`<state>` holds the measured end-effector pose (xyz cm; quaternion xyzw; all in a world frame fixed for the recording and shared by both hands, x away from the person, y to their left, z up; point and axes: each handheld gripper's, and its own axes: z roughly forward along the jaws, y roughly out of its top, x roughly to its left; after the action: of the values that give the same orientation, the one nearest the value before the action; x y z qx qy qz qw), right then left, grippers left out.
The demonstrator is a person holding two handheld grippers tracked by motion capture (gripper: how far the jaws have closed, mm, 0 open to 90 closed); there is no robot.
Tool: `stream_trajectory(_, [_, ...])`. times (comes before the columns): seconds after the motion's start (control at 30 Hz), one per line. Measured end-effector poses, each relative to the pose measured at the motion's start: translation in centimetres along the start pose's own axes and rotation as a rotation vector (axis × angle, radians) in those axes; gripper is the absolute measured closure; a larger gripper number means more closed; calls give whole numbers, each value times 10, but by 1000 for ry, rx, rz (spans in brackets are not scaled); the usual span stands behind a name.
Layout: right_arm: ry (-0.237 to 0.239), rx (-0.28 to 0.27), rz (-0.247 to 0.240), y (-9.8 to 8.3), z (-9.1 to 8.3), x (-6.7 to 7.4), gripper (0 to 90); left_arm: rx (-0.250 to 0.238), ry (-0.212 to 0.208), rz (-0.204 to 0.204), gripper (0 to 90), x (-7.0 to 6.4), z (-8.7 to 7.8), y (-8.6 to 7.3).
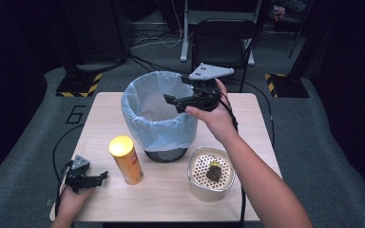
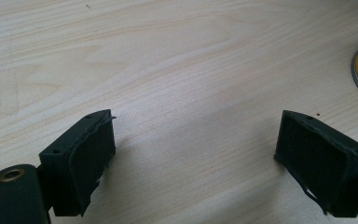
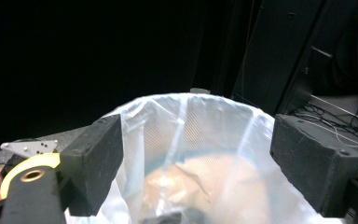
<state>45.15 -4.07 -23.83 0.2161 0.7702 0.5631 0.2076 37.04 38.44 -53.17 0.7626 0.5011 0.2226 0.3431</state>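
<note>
A: We see the bin [image 1: 159, 118] in the middle of the table [image 1: 171, 199]. It has a pale blue plastic bag in it. Where is our right gripper [image 1: 173, 102]?

B: It hangs over the bin's rim, on the side nearest the right hand [image 1: 214, 118]. In the right gripper view we look between the two black pads [image 3: 98, 163] straight down into the bag [image 3: 191, 154]. Something tan and crumpled [image 3: 191, 182] lies at the bottom of it.

A: Are those jaws holding anything?

B: No. They are spread apart, and we see nothing between them but the bag far below.

A: And our left gripper [image 1: 100, 178]?

B: It rests low on the table, well off from the bin, near the table's front left corner. Its jaws are wide apart too. In the left gripper view we see bare wood [image 2: 177, 93] between the pads [image 2: 88, 163].

A: What else is close to the bin?

B: A yellow chip can [image 1: 126, 159] stands upright just in front of the bin, a bit to the left. A white pot with holes [image 1: 210, 173] sits in front of the bin on the right. A small dark lump with a yellow bit [image 1: 214, 171] lies inside that pot.
</note>
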Motion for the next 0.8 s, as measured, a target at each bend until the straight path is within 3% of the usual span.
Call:
stream_trajectory(0.17, [-37,3,2,-13,-27,-14,251,0,0,0,117,0,0,0])
stream_trajectory(0.23, [-35,7,17,-22,-36,-19,257,0,0,0,117,0,0,0])
stream_trajectory(0.4, [-78,18,19,-44,-58,-28,261,16,-6,2,118,0,-2,0])
stream_trajectory(0.57, [-112,22,3,-59,-75,-32,261,3,-1,-1,120,0,-1,0])
stream_trajectory(0.8, [-137,18,18,-73,-90,-35,261,4,-1,0,120,0,-1,0])
